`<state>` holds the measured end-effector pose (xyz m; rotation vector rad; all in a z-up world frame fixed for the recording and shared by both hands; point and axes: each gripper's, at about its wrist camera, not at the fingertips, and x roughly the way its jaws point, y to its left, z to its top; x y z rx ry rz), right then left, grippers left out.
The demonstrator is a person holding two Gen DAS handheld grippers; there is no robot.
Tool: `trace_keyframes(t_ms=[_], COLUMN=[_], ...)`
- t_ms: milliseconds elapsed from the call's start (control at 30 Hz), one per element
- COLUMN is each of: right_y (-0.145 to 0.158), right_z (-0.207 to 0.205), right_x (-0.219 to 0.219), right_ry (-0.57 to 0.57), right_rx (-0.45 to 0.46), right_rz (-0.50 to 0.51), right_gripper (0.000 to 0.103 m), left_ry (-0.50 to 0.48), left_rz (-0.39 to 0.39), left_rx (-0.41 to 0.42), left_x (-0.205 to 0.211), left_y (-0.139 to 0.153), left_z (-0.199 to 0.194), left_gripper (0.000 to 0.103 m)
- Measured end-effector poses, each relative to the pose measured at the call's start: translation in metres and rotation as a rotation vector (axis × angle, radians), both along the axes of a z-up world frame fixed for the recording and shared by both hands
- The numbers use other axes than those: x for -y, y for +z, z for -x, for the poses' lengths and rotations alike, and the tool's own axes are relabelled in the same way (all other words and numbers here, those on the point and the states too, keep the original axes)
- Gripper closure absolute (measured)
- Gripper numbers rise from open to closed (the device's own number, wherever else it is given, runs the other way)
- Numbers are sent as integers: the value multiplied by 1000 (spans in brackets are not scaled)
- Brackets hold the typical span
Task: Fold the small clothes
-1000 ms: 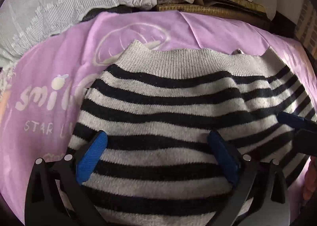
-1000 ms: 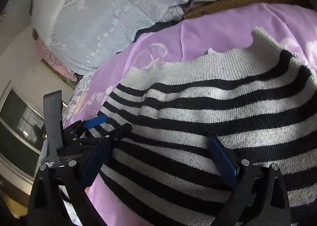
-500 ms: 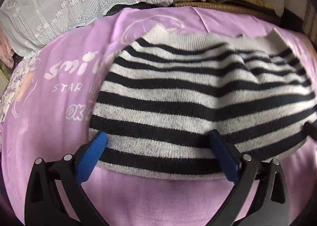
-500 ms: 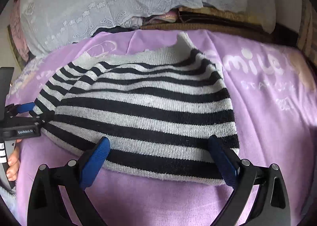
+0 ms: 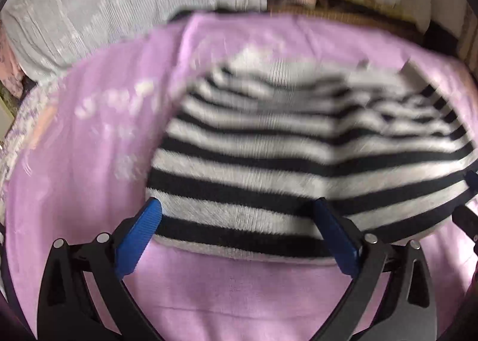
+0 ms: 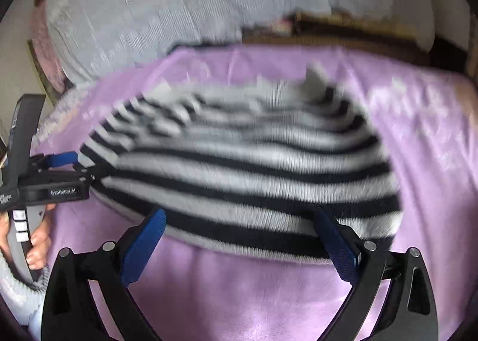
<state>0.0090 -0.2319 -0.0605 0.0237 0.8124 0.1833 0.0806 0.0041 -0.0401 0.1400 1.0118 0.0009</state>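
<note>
A small black-and-grey striped knit sweater (image 5: 298, 155) lies folded on a purple blanket (image 5: 239, 296); it also shows in the right wrist view (image 6: 245, 167). My left gripper (image 5: 239, 230) is open and empty, its blue pads at the sweater's near edge. It also shows at the left of the right wrist view (image 6: 68, 167), at the sweater's left end. My right gripper (image 6: 242, 236) is open and empty, just before the sweater's near hem. Both views are motion-blurred.
The purple blanket (image 6: 239, 296) has white lettering (image 5: 119, 108). A pale lace cloth (image 5: 104, 12) and brown woven items (image 6: 343, 33) lie behind it. A hand (image 6: 35, 245) holds the left gripper's handle.
Both grippers have pulled back from on top of the sweater to its near edge. The sweater now lies free on the blanket, with purple cloth showing in front of it.
</note>
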Motion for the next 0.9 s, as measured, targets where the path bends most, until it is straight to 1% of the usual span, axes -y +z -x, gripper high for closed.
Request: trace_keyframes(t_ms=[33, 67, 100, 133, 167, 200, 267, 333, 400, 467, 500, 533, 600, 633, 667, 700, 733, 800, 900], right_y=[-2, 1, 9, 16, 24, 32, 46, 57, 60, 55, 51, 41, 19, 9, 7, 7, 8, 8, 17], right_z=[3, 6, 7, 8, 5, 1, -16, -40, -64, -87, -96, -110, -128, -134, -134, -133, -133, -130, -118], right_x=[-4, -8, -8, -7, -6, -5, -5, -4, -2, 1, 3, 7, 20, 27, 30, 30, 29, 27, 28], right_ry=[8, 9, 10, 23, 31, 25, -1, 3, -5, -28, -45, -70, -116, -120, -113, -110, -109, -105, -110], right_rx=[22, 29, 43, 67, 89, 99, 115, 122, 101, 82, 62, 23, -57, -75, -48, -44, -45, -40, -1], right_rz=[30, 43, 39, 17, 2, 7, 21, -17, -43, -53, -51, -52, -68, -90, -103, -109, -105, -96, -99], right_gripper=[3, 3, 4, 4, 4, 4, 4, 4, 4, 4, 4, 4, 3, 3, 3, 3, 3, 3, 4], left_ry=[-1, -4, -7, -15, -20, -22, -11, -7, 15, 42, 59, 76, 114, 128, 129, 149, 148, 135, 131], left_rz=[8, -8, -25, -30, -27, -27, -34, 5, 69, 119, 127, 125, 98, 95, 181, 231, 241, 215, 208], left_rx=[19, 36, 35, 51, 77, 104, 118, 112, 80, 44, 27, 7, -59, -93, -100, -86, -92, -88, -71], left_x=[-2, 0, 2, 4, 4, 4, 5, 3, -4, -10, -13, -15, -21, -25, -32, -39, -40, -36, -35], left_y=[-3, 1, 7, 15, 23, 32, 45, 53, 55, 49, 42, 34, 7, -9, -19, -20, -19, -18, -12], left_z=[2, 6, 6, 5, 5, 1, -13, -34, -61, -83, -94, -103, -124, -133, -137, -137, -138, -137, -129], left_gripper=[4, 4, 4, 4, 4, 4, 4, 4, 4, 4, 4, 4, 4, 4, 4, 4, 4, 4, 4])
